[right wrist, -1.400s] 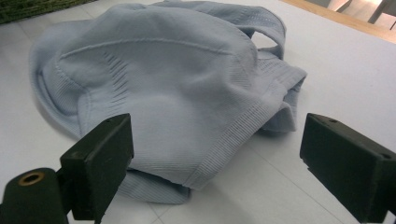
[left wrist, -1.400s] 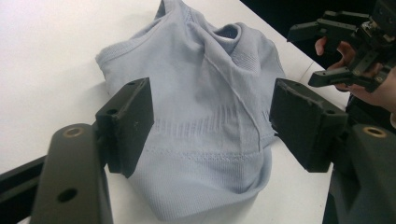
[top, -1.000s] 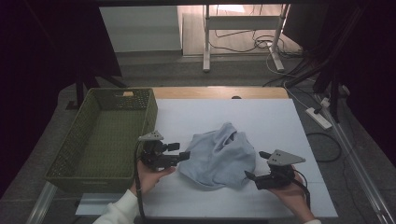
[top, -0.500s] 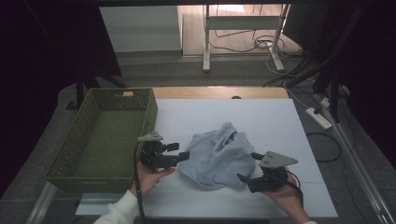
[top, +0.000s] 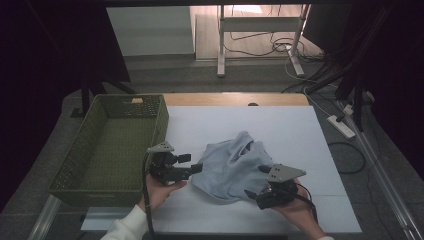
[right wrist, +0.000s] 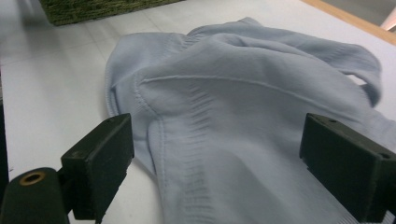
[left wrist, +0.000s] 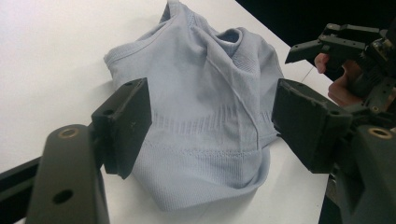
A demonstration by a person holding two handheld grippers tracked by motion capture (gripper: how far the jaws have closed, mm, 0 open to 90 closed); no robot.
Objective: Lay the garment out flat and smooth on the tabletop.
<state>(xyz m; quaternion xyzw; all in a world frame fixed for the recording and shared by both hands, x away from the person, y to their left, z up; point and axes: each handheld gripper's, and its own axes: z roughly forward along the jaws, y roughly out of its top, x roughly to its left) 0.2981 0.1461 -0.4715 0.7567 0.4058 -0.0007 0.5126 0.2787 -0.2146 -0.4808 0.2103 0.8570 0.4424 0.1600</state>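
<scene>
Pale-blue knit garment is lying crumpled beside the green basket; you're flanking it, left gripper and right gripper both released. Nothing grasped yet.

no readable text, labels or numbers

Garment cut by the right gripper view's bottom and right edges.

Blk grippers w/ grey 3-cornered plates; white sleeve.
</scene>
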